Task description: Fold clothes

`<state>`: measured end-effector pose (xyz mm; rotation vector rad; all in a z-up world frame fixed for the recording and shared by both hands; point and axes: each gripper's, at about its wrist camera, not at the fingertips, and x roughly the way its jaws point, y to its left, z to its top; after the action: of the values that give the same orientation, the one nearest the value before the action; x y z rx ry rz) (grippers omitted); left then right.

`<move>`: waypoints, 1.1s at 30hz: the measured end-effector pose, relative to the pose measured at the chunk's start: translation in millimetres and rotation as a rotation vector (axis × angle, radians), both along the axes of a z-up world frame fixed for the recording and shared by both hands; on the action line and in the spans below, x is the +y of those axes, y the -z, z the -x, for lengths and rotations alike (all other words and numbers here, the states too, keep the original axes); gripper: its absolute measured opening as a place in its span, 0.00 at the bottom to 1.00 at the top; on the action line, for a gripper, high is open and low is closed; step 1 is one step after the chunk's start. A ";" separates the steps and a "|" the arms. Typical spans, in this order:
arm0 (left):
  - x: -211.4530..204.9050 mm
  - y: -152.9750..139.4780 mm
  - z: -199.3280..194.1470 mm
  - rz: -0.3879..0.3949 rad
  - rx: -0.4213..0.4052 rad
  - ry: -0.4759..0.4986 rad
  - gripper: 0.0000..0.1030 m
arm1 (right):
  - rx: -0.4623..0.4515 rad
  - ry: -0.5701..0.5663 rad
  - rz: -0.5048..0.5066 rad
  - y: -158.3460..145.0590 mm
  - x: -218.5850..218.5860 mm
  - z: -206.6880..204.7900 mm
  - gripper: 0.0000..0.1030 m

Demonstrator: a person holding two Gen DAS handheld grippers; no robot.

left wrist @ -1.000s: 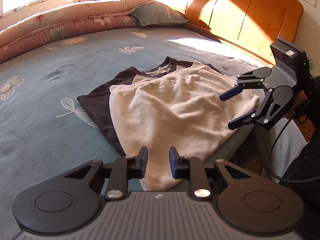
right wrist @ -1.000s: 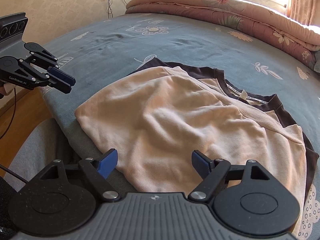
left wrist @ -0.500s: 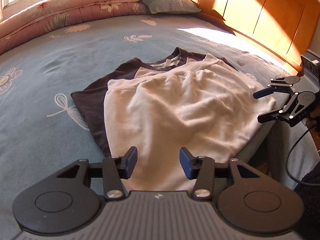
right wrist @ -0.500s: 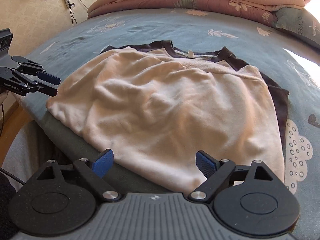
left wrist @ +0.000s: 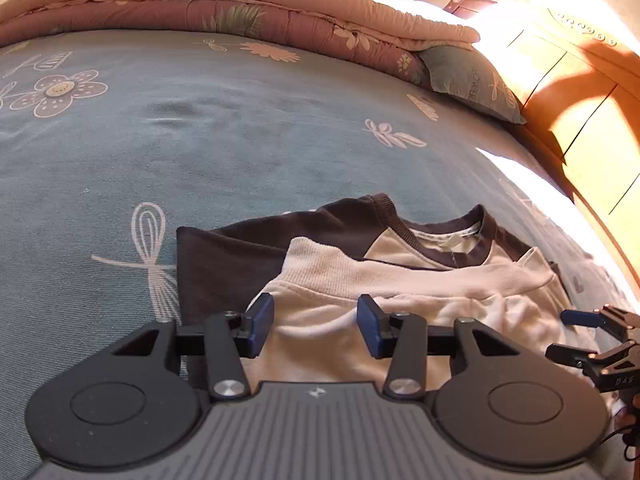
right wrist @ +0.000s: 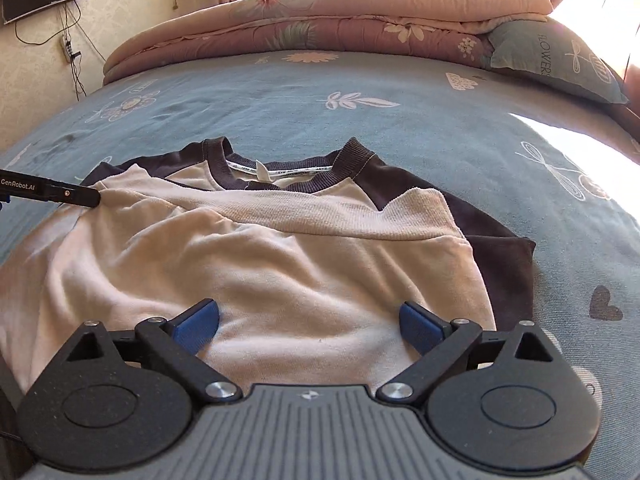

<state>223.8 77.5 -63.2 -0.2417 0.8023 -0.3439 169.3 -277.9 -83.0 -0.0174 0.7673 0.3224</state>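
A cream shirt with dark brown sleeves and collar (right wrist: 280,256) lies partly folded on the blue bed sheet, hem turned up toward the neckline. In the left wrist view the same shirt (left wrist: 380,292) lies just beyond my left gripper (left wrist: 316,326), which is open low over the shirt's left side, nothing between its blue pads. My right gripper (right wrist: 310,326) is wide open over the near edge of the cream cloth. The right gripper (left wrist: 568,334) also shows at the right edge of the left wrist view. The left gripper's finger (right wrist: 76,196) touches the shirt's far left corner.
The bed sheet (right wrist: 400,120) has flower and dragonfly prints. A rolled pink quilt (right wrist: 320,24) and a blue pillow (right wrist: 560,64) lie at the far side. A wooden headboard (left wrist: 580,92) stands to the right. A wall socket with cables (right wrist: 68,50) is on the left.
Both grippers have moved forward and lower over the shirt. The left one has opened wider and swung toward the shirt's left shoulder. The right one stays wide open.
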 end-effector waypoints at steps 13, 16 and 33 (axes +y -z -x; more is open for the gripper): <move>-61.3 25.4 -16.5 -0.061 -0.011 0.136 0.58 | -0.011 0.133 -0.021 17.4 -4.9 -48.2 1.00; -67.0 15.5 -25.3 -0.113 -0.024 0.090 0.56 | 0.001 0.168 -0.054 18.9 -14.2 -63.2 1.00; -63.6 -0.5 -6.1 -0.106 -0.043 -0.007 0.71 | -0.045 0.090 -0.169 -10.4 -14.5 -58.4 1.00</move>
<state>230.0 13.9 -62.7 -0.1372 0.7743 -0.2986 227.8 -292.4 -72.5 0.1676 0.6917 0.2995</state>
